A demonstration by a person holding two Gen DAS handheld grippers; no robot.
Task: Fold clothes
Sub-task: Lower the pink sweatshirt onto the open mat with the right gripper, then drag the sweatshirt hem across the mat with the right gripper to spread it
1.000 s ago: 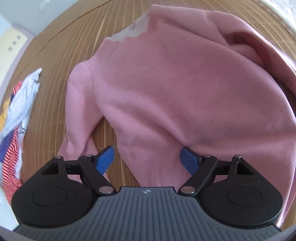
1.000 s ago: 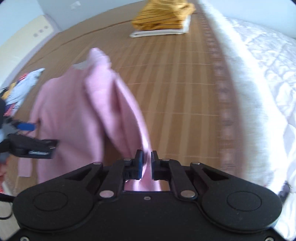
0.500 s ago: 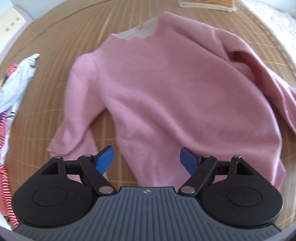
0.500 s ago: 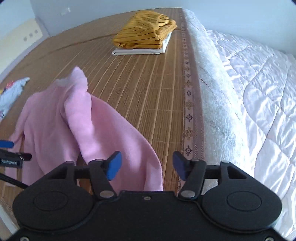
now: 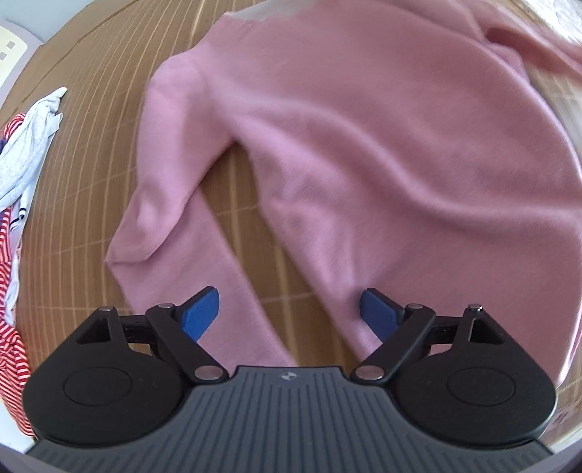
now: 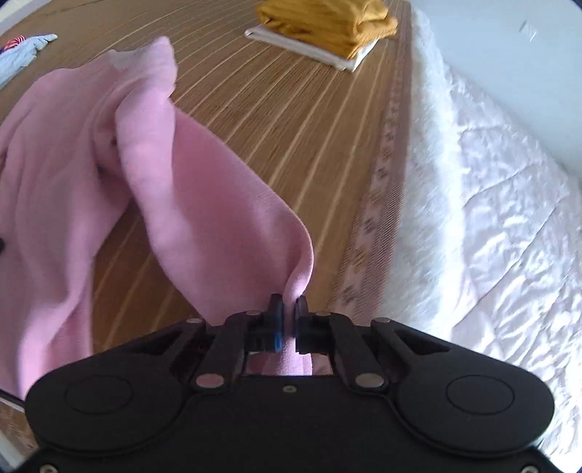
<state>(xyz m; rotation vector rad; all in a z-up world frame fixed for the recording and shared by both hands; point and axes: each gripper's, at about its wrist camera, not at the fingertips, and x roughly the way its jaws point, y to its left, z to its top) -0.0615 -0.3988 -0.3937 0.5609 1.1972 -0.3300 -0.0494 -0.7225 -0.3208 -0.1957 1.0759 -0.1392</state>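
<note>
A pink sweater (image 5: 363, 145) lies spread on the woven mat, its collar at the far end. One sleeve (image 5: 174, 225) is bent and runs toward me on the left. My left gripper (image 5: 289, 313) hovers open above the sweater's lower hem and that sleeve's cuff, with nothing between its blue pads. In the right wrist view the sweater (image 6: 72, 182) rises in a fold toward me. My right gripper (image 6: 287, 313) is shut on the other sleeve (image 6: 232, 233), lifting it off the mat.
A folded mustard garment (image 6: 327, 22) on a white one sits at the mat's far end. A white quilt (image 6: 491, 218) borders the mat on the right. A heap of striped and grey clothes (image 5: 18, 189) lies at the left edge.
My right gripper, open half a second ago, has closed on the pink sleeve again and lifted it. My left gripper has drawn back toward the hem, still open.
</note>
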